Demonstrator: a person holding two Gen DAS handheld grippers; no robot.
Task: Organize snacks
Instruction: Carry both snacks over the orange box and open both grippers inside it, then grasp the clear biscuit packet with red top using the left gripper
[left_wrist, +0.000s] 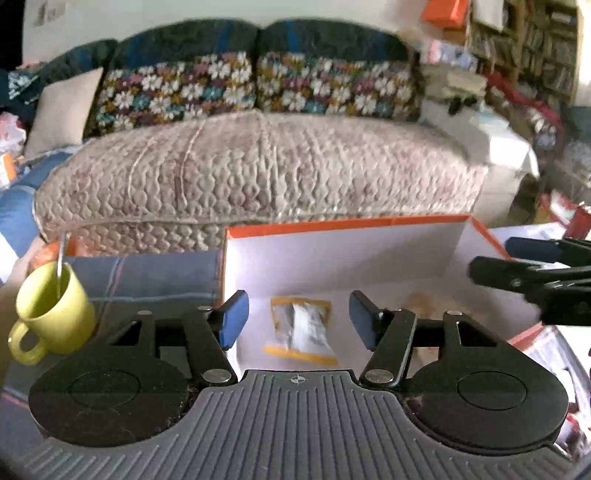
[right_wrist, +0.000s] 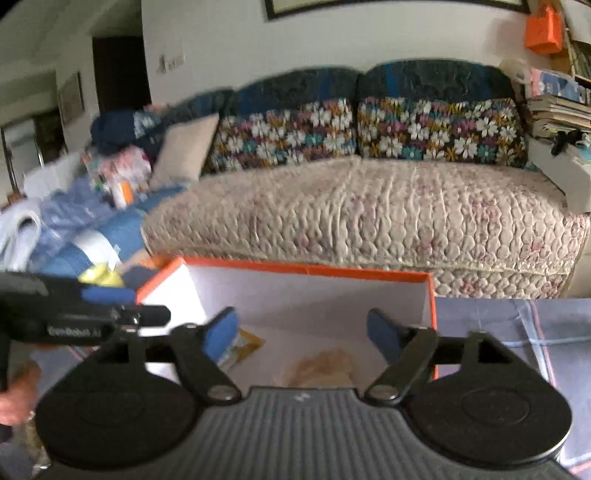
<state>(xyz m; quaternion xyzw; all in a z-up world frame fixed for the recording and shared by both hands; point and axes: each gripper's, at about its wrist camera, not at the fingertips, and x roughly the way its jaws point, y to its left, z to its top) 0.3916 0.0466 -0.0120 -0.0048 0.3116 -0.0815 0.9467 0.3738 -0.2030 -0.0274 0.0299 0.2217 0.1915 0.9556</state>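
An open box with an orange rim and a white inside stands on the table in front of a sofa. A yellow-edged clear snack packet lies flat on its floor. My left gripper hovers over that packet, open, with nothing between its blue pads. A pale brownish snack lies further right in the box, under my right gripper, which is open wide and empty. The yellow packet shows beside its left finger. Each gripper appears in the other's view: the right gripper and the left gripper.
A yellow-green mug with a spoon stands left of the box on a blue checked cloth. The quilted sofa runs behind the table. A hand holds the left gripper. Cluttered shelves are at the right.
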